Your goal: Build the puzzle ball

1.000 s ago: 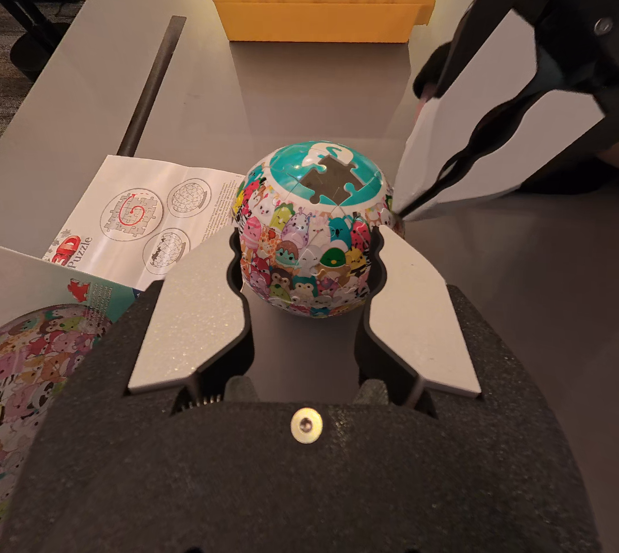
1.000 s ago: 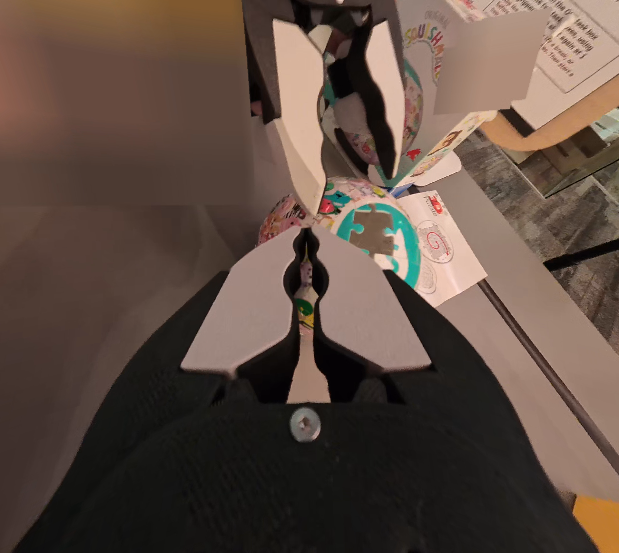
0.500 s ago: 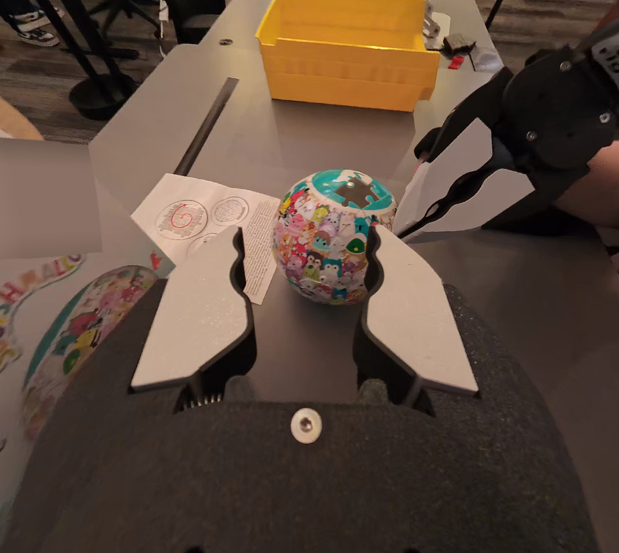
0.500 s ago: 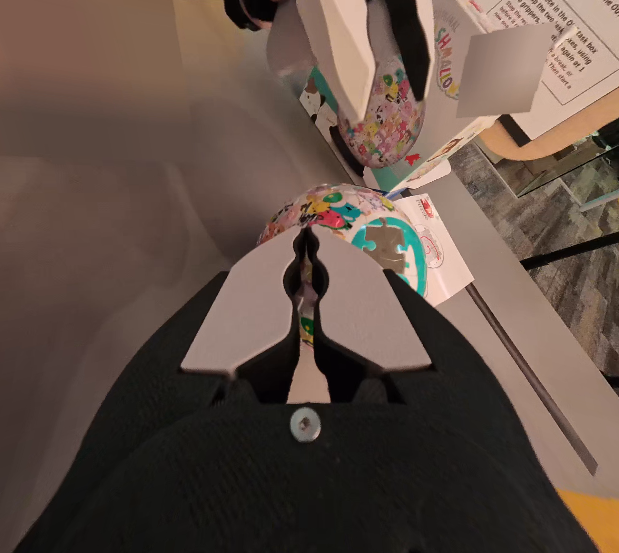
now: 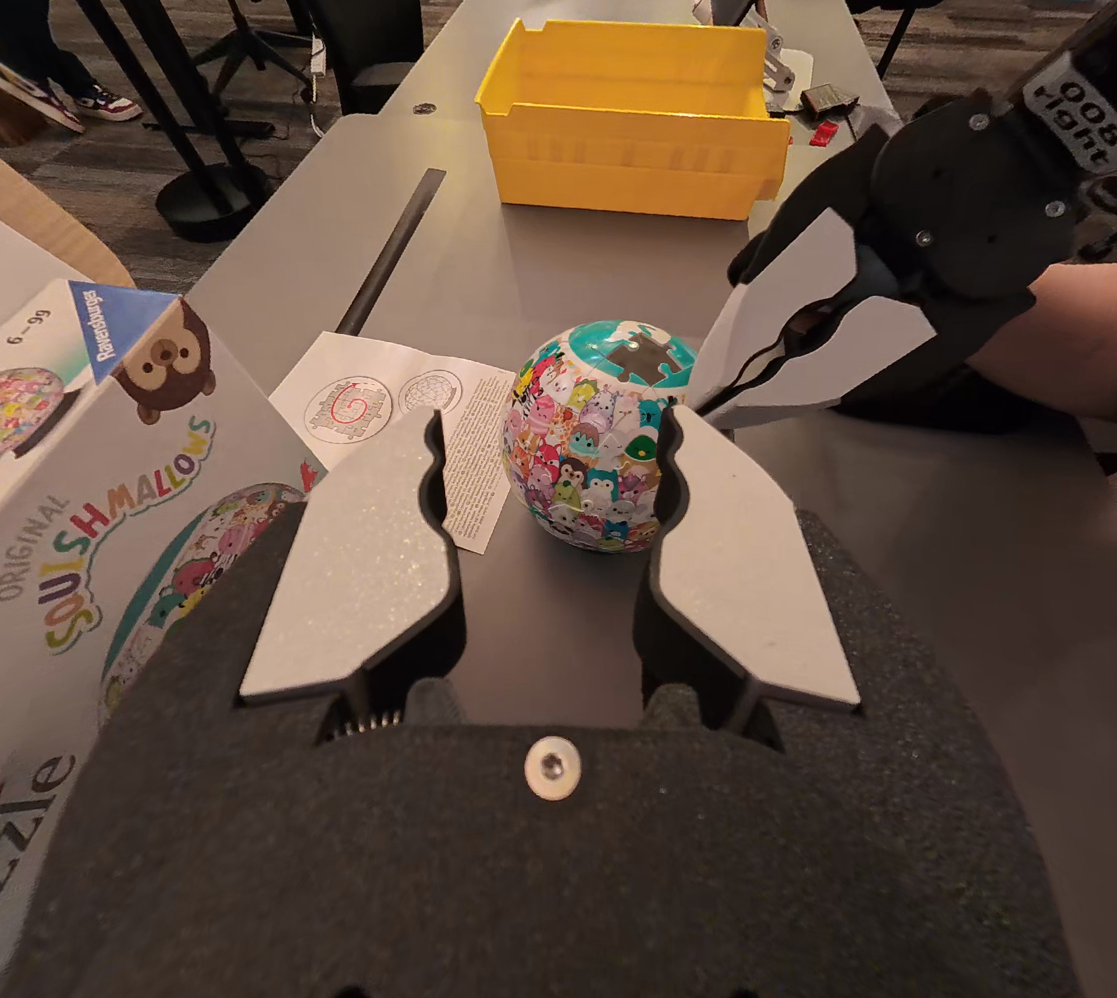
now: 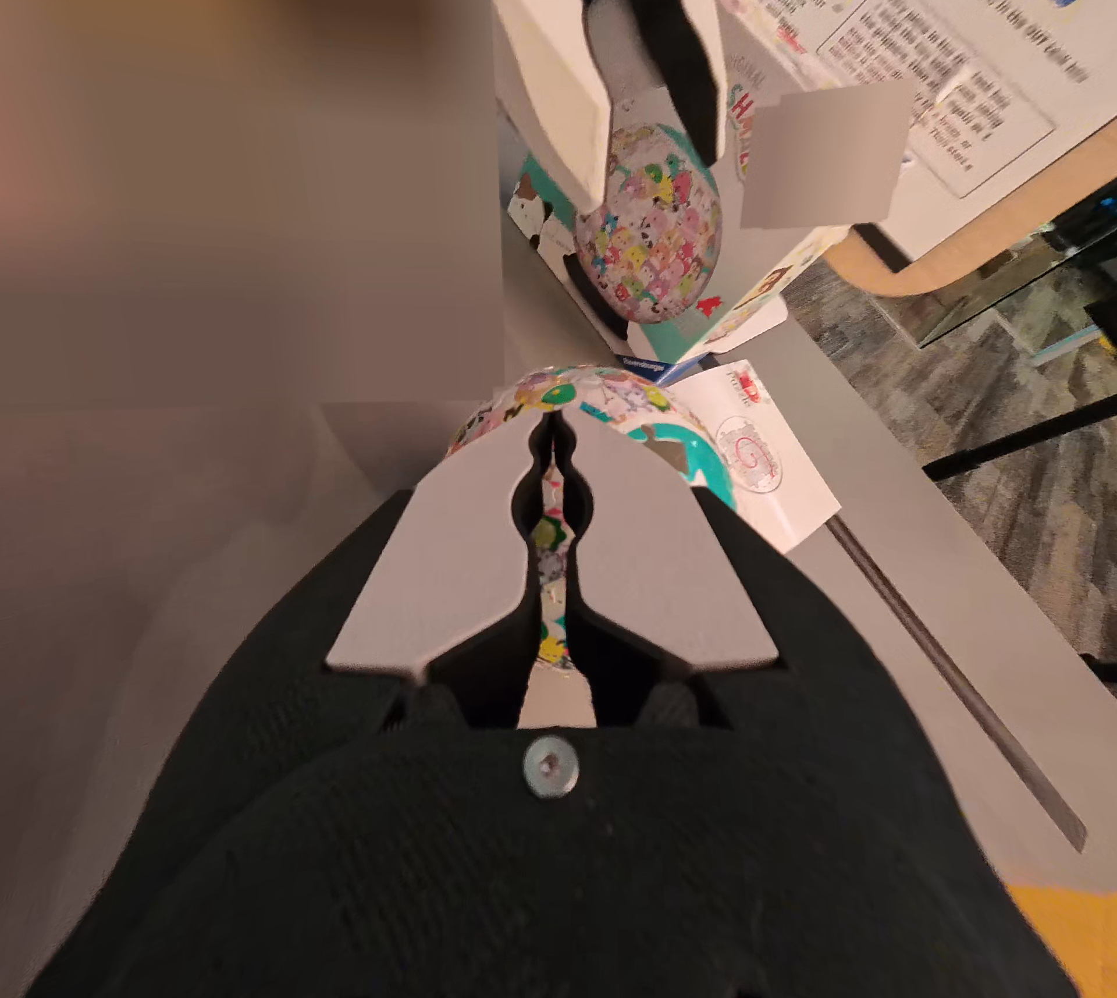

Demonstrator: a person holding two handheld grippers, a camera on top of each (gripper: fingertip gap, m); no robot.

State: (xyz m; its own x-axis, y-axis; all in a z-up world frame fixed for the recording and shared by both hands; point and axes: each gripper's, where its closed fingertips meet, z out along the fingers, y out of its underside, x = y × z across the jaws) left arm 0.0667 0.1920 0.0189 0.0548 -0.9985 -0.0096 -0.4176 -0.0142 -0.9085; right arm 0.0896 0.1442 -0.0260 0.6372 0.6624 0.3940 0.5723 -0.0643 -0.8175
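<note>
The puzzle ball (image 5: 580, 455), covered in colourful cartoon figures with a teal cap, rests on the grey table. One piece-shaped hole (image 5: 644, 358) shows grey in the cap. My left gripper (image 5: 551, 416) is open and empty, its fingertips level with the ball's near sides, the left one apart from it. My right gripper (image 5: 695, 410) is shut, with its tips against the ball's upper right side. In the right wrist view the right gripper (image 6: 547, 416) lies over the ball (image 6: 604, 388), and the left gripper (image 6: 653, 177) hangs above and beyond.
The puzzle box (image 5: 121, 455) stands at the left. A white leaflet (image 5: 375, 394) lies beside the ball. A yellow bin (image 5: 628, 165) sits farther back on the table. A dark slot (image 5: 393, 249) runs along the table's left side. A bare arm (image 5: 1076, 340) is at right.
My left gripper has drawn back and up from the ball, so more of the table and box shows. The right gripper has stayed shut at the ball's right side.
</note>
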